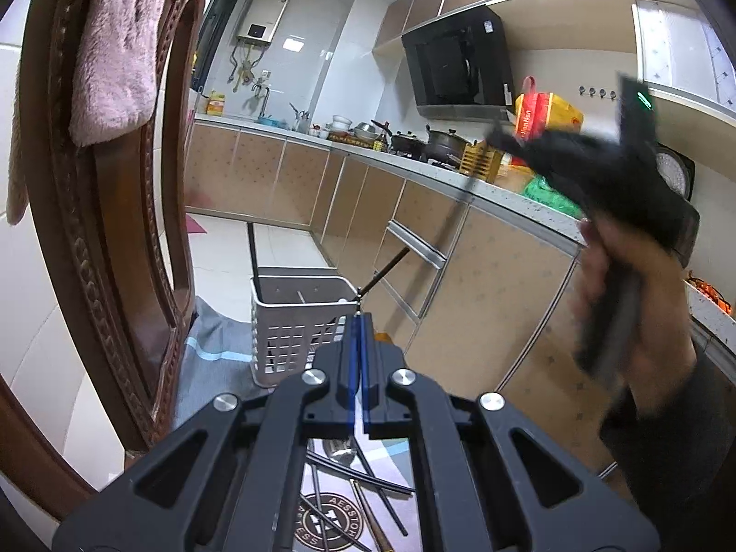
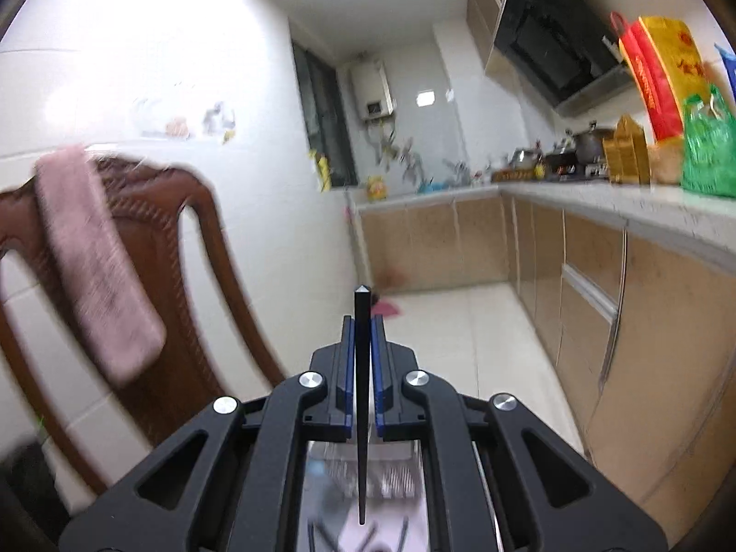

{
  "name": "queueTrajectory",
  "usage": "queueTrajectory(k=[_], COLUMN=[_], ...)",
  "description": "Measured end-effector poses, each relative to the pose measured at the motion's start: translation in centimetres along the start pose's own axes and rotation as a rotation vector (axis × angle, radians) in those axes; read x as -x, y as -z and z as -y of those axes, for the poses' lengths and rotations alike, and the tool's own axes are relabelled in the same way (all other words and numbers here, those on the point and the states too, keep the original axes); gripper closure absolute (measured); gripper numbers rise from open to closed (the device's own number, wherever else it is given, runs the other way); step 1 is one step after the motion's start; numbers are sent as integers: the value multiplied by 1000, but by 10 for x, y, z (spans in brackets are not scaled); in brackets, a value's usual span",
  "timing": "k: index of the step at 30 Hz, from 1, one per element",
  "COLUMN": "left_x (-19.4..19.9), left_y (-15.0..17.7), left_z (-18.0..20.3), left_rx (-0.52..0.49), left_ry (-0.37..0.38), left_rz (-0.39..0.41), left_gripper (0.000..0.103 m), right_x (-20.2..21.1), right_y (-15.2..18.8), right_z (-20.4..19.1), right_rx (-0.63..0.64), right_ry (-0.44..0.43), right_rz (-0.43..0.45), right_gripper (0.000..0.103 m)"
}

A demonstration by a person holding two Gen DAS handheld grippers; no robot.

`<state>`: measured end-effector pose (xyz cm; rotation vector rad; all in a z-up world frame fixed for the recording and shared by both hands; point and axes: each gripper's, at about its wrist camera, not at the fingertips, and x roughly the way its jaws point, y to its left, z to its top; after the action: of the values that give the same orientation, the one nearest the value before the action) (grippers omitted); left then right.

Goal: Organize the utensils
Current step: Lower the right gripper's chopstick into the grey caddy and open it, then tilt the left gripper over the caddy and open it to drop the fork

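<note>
My left gripper [image 1: 359,322] is shut, its blue pads touching with nothing between them. Just beyond it stands a white slotted utensil basket [image 1: 294,322]. Under the gripper several dark chopsticks [image 1: 368,483] and a spoon [image 1: 342,453] lie on a mat with a round logo [image 1: 331,520]. My right gripper [image 1: 501,133], blurred, is up at the right, held by a hand [image 1: 621,299]. It is shut on a long dark chopstick [image 1: 428,230] that slants down toward the basket's right rim. In the right wrist view that chopstick [image 2: 362,414] stands between the right gripper's [image 2: 362,322] pads, above the blurred basket [image 2: 395,460].
A carved wooden chair [image 1: 101,239] draped with a pink towel [image 1: 119,46] stands close on the left. Kitchen cabinets [image 1: 497,285] and a crowded counter [image 1: 506,193] run along the right. A blue-grey cloth [image 1: 216,345] lies under the basket.
</note>
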<state>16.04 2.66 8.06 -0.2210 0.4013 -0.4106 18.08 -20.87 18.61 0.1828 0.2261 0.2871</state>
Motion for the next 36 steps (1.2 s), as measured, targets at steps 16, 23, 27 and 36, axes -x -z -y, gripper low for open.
queueTrajectory(k=[16, 23, 27, 36], left_x=[-4, -9, -10, -27], left_y=[0, 0, -1, -58], left_z=[-19, -23, -25, -37], left_rx=[23, 37, 49, 224], left_ry=[-25, -39, -29, 106], left_rz=[-14, -10, -8, 106], left_gripper=[101, 101, 101, 101], right_x=[-153, -121, -44, 47], right_y=[95, 110, 111, 162], right_z=[37, 49, 55, 96], right_rx=[-156, -179, -199, -352], right_ry=[159, 68, 12, 14], right_rz=[-124, -138, -39, -24], right_gripper=[96, 62, 28, 21])
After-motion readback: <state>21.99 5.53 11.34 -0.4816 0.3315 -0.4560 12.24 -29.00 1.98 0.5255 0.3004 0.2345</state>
